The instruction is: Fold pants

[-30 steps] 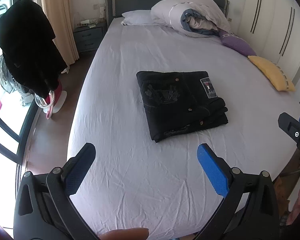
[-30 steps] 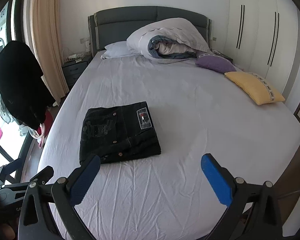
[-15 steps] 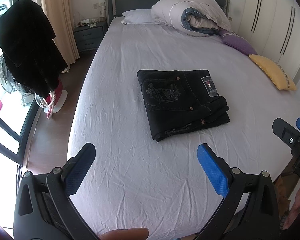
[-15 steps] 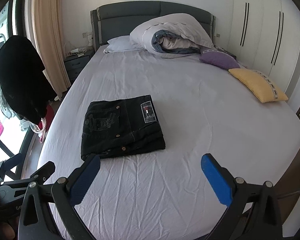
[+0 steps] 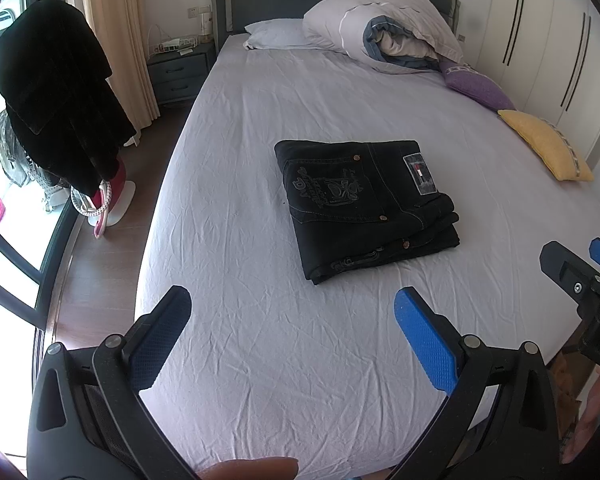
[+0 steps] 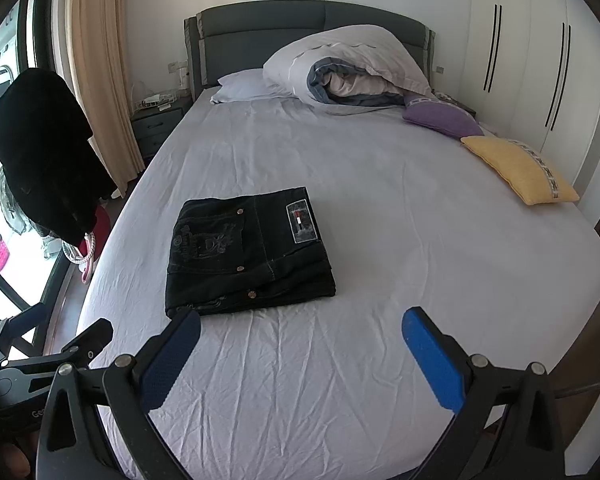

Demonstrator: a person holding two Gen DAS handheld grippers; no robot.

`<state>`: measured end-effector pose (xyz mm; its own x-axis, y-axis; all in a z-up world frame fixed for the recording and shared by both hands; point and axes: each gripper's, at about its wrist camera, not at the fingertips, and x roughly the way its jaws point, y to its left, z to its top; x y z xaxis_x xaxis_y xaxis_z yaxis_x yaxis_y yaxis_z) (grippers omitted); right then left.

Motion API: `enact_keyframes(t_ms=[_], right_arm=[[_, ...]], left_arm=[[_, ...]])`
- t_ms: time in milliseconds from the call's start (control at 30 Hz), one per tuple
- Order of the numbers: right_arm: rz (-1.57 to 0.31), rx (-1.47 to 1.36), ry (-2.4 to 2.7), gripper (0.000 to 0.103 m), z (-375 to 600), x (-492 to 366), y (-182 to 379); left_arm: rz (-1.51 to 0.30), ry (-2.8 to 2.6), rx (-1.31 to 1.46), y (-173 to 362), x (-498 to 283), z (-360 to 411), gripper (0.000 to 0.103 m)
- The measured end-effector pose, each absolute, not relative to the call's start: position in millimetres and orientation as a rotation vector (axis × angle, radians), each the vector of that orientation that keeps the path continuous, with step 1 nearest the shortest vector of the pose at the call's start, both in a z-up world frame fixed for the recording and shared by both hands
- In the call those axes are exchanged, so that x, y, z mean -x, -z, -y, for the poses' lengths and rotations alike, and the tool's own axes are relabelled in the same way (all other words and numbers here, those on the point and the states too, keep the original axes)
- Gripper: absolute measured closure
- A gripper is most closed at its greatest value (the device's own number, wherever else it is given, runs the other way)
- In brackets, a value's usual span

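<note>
Black pants (image 5: 364,204) lie folded in a compact rectangle on the light sheet of the bed (image 5: 260,320), a label patch on top. They also show in the right wrist view (image 6: 248,252). My left gripper (image 5: 292,312) is open and empty, held above the near part of the bed, short of the pants. My right gripper (image 6: 300,332) is open and empty too, just short of the pants' near edge. The right gripper shows at the right edge of the left wrist view (image 5: 580,276); the left gripper shows at the lower left of the right wrist view (image 6: 52,352).
A rolled duvet (image 5: 384,28) and pillow (image 5: 276,34) lie at the headboard. A purple cushion (image 5: 476,88) and a yellow cushion (image 5: 544,144) sit on the bed's right side. A black coat (image 5: 56,92) hangs left of the bed, near a nightstand (image 5: 180,72).
Both grippers have drawn back and shifted slightly, so the pants sit a little farther in view. Both stay open. The pants have not moved.
</note>
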<state>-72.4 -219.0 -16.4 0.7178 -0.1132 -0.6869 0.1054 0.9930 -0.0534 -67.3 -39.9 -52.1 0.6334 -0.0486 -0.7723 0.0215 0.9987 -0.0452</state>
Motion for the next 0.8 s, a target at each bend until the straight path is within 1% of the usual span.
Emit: enact_keyframes(t_ms=[800], right_arm=[[-0.780,0.013,0.103,0.000,217.7,72.4,23.0]], left_arm=[[-0.884,0.039,0.031,53.1,66.6,39.0,0.000]])
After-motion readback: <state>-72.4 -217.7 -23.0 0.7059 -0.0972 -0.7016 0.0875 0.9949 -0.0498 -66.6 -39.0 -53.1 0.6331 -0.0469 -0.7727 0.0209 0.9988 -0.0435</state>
